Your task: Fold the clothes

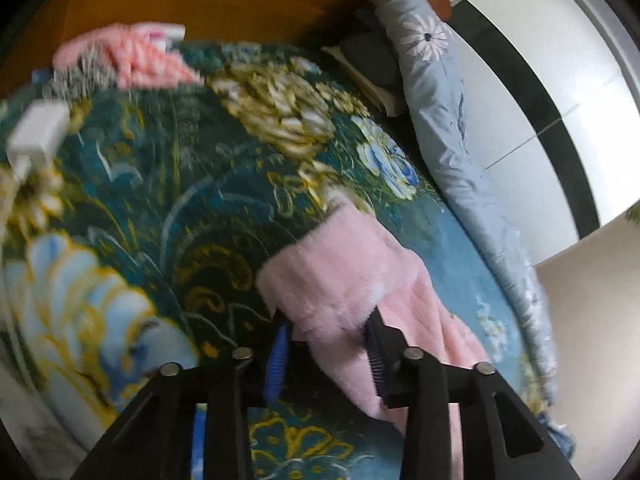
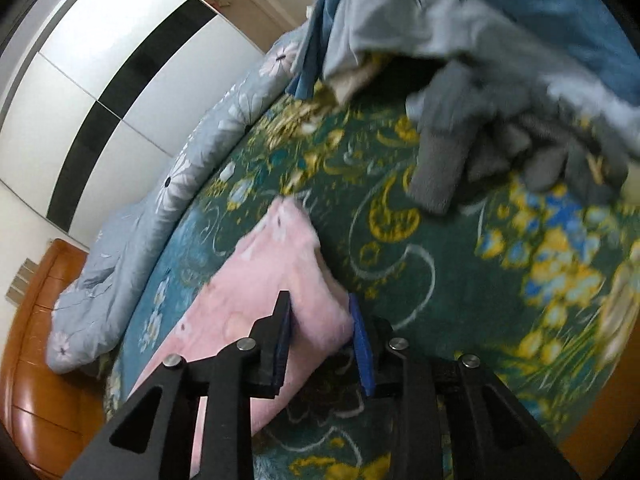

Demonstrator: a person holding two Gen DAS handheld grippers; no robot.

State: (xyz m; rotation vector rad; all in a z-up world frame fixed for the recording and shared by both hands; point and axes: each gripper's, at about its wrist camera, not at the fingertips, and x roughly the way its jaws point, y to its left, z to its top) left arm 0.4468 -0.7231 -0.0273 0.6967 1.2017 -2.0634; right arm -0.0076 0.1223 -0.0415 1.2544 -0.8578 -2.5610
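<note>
one pink fleece garment, one green floral blanket, one pale blue quilt, two tongs

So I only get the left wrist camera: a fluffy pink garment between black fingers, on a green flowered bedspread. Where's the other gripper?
Observer: The right gripper is at another part of what looks like the same fluffy pink garment; the cloth fills the gap between its fingers.
Operator: Is it squeezing it?
Observer: I can't tell. The pile touches both blue pads, but no squeeze shows.
Operator: Anything else left to fold?
Observer: Probably. Beyond it a loose heap of grey fuzzy clothes lies on the green flowered bedspread, with a rumpled blue cloth behind.
</note>
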